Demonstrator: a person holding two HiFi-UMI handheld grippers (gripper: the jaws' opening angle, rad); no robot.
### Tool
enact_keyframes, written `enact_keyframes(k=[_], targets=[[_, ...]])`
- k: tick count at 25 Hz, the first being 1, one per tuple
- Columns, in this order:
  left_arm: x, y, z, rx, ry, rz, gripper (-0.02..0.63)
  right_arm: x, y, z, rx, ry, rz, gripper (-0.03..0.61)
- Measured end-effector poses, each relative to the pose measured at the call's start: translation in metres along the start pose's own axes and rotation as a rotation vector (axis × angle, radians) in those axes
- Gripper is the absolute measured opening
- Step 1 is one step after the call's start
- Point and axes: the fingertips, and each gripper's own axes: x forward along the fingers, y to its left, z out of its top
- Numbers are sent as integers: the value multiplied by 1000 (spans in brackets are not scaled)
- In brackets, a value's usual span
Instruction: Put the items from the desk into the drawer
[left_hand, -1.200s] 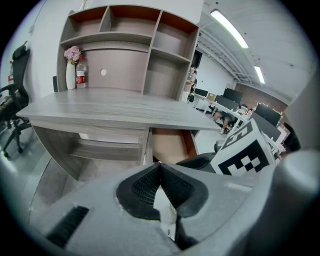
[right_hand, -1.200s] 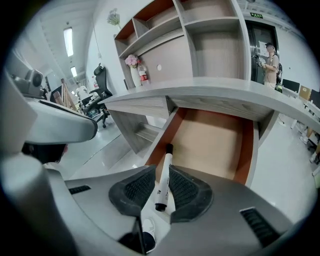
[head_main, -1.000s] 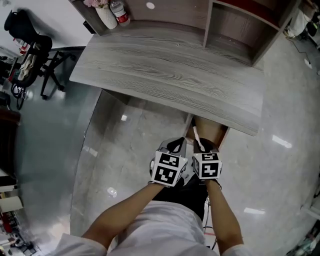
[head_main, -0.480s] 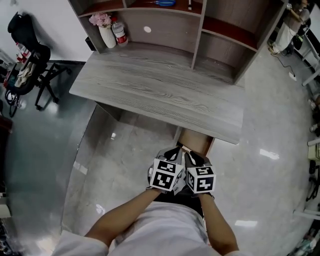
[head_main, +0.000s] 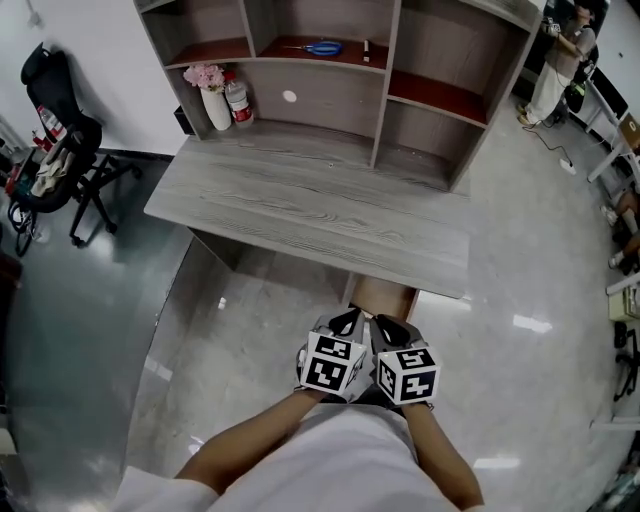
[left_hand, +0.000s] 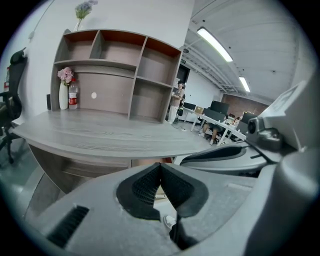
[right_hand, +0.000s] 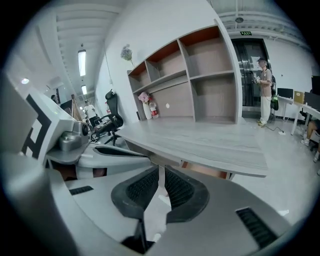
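Note:
The grey wood desk (head_main: 300, 205) carries a white vase of pink flowers (head_main: 212, 100) and a red-labelled bottle (head_main: 238, 100) at its back left. Blue scissors (head_main: 322, 47) and a small dark item (head_main: 366, 50) lie on the hutch shelf above. Under the desk's front right edge a drawer (head_main: 385, 295) stands open, its brown inside showing. My left gripper (head_main: 348, 320) and right gripper (head_main: 392, 328) hang side by side near my body, just short of the drawer. Both are shut with nothing in them: left gripper (left_hand: 160, 167), right gripper (right_hand: 161, 172).
A black office chair (head_main: 50, 120) stands left of the desk. The floor (head_main: 250, 330) is glossy grey. A person (head_main: 560, 50) stands far right by other desks, and shows as a person (right_hand: 264, 90) near a doorway. The hutch (head_main: 420, 90) has several open compartments.
The head view has pulled back and tilted up, so the hutch shelves, scissors and vase came into view. The two grippers stayed together near my body, both shut.

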Motion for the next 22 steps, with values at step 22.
enact_keyframes(k=[22], targets=[[-20,-3,18,18,-60,-7,3,-15,5,18,-40,-66,-21,2]])
